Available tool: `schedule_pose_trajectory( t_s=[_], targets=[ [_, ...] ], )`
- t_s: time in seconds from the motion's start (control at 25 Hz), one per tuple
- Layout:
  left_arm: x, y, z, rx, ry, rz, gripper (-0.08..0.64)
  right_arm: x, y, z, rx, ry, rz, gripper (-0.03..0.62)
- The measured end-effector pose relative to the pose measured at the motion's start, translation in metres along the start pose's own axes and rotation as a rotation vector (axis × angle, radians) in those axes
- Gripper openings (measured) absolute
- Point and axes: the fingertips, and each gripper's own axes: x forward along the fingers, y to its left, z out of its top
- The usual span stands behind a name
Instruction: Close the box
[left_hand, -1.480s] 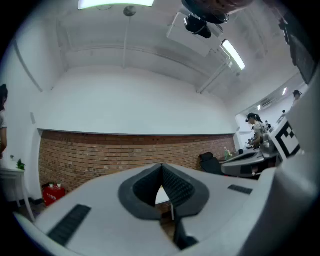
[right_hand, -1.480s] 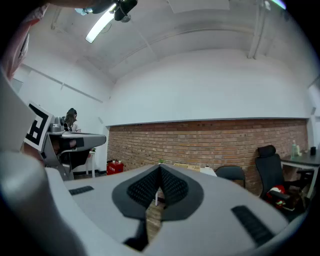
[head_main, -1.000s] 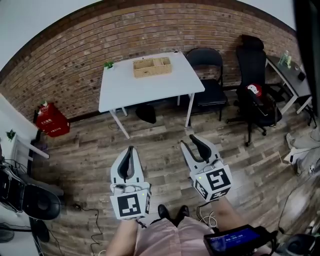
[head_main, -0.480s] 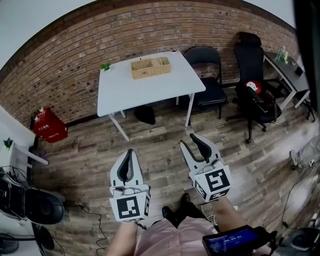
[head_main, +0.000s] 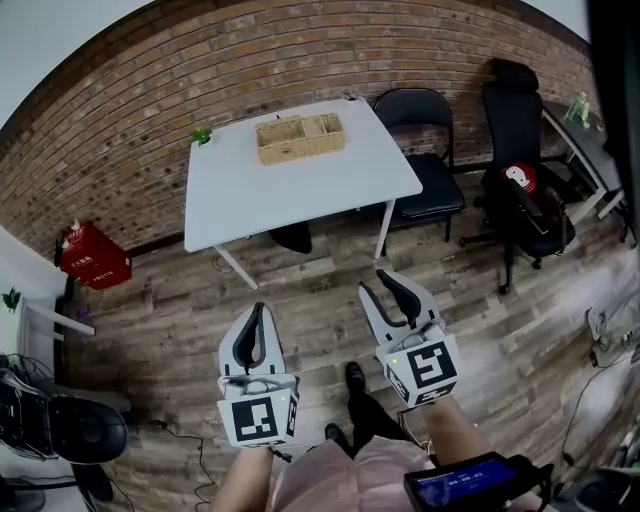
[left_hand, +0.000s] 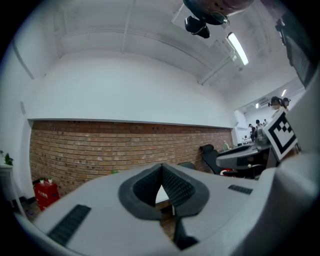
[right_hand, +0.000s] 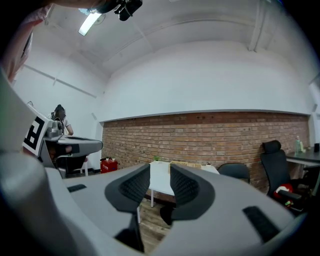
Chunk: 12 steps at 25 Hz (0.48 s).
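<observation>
A woven wicker box (head_main: 300, 138) with its top open sits at the far side of a white table (head_main: 300, 195). Both grippers hang over the wooden floor, short of the table's near edge and pointing level at it. My left gripper (head_main: 259, 308) is shut, its ribbed pads meeting with nothing between them (left_hand: 161, 170). My right gripper (head_main: 379, 285) is open with a clear gap between its pads; its jaws have just been closing a little and hold nothing. Through that gap in the right gripper view (right_hand: 160, 175) I see the table (right_hand: 159, 184) and the box (right_hand: 186, 165).
A black folding chair (head_main: 425, 150) stands at the table's right end and a black office chair (head_main: 522, 195) further right. A red container (head_main: 92, 262) sits by the brick wall on the left. A small plant (head_main: 201, 135) stands on the table's far left corner.
Both grippers have moved forward toward the table, which now looks larger and nearer. The right jaws, shut in the earliest frame, now stand apart. The left jaws stay shut.
</observation>
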Motion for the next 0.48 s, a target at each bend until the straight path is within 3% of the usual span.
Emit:
schedule_pose_trajectory(
  t_s=[0.48],
  targets=[
    [0.127, 0.004, 0.012, 0.036, -0.013, 0.027, 0.008, 0.105, -0.079, 0.015, -0.005, -0.034, 0.056, 0.112]
  ],
)
